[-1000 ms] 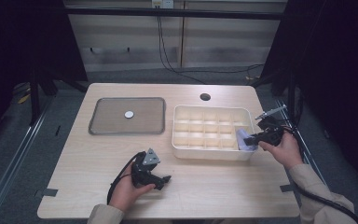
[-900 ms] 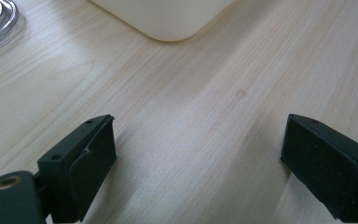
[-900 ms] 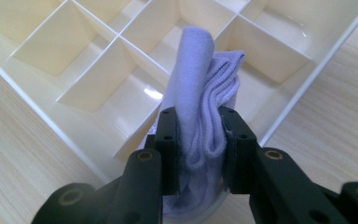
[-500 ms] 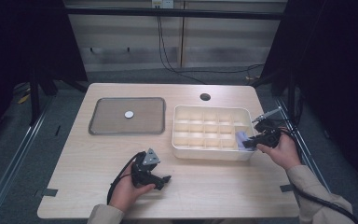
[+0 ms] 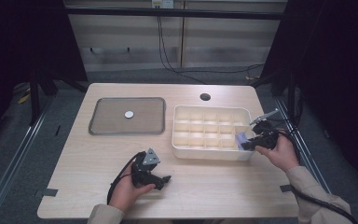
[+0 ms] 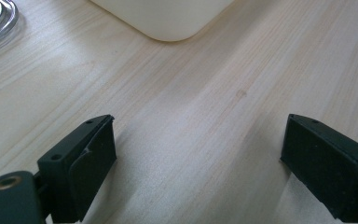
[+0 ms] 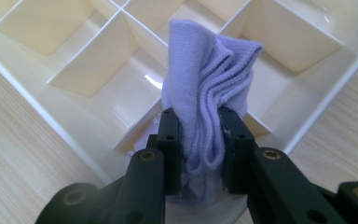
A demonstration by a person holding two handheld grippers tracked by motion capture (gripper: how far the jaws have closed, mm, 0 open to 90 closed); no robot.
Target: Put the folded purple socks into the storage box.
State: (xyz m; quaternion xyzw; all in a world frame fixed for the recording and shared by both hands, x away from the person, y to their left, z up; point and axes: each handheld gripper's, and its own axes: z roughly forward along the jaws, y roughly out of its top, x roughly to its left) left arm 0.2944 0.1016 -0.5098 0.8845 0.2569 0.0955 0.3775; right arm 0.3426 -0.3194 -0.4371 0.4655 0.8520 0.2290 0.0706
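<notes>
My right gripper (image 7: 200, 140) is shut on a folded lilac cloth (image 7: 207, 79), which stands up between its jaws over the near right corner of the cream divided box (image 7: 79, 116). In the high view the same right gripper (image 5: 251, 141) holds the lilac cloth (image 5: 241, 138) at the right end of the cream divided box (image 5: 182, 151). My left gripper (image 5: 161, 179) rests low on the table in front of the box, held by a hand. Its jaws stand wide apart in the left gripper view, left gripper (image 6: 198, 163), with bare wood between them.
A grey flat tray (image 5: 102, 128) lies at the table's left with a small round white disc (image 5: 129, 114) on it. A dark cable hole (image 5: 205, 97) sits near the back edge. The box's rounded corner (image 6: 168, 23) shows ahead of the left gripper.
The right gripper with the lilac cloth has shifted slightly over the box's right end. The left hand has stayed where it was.
</notes>
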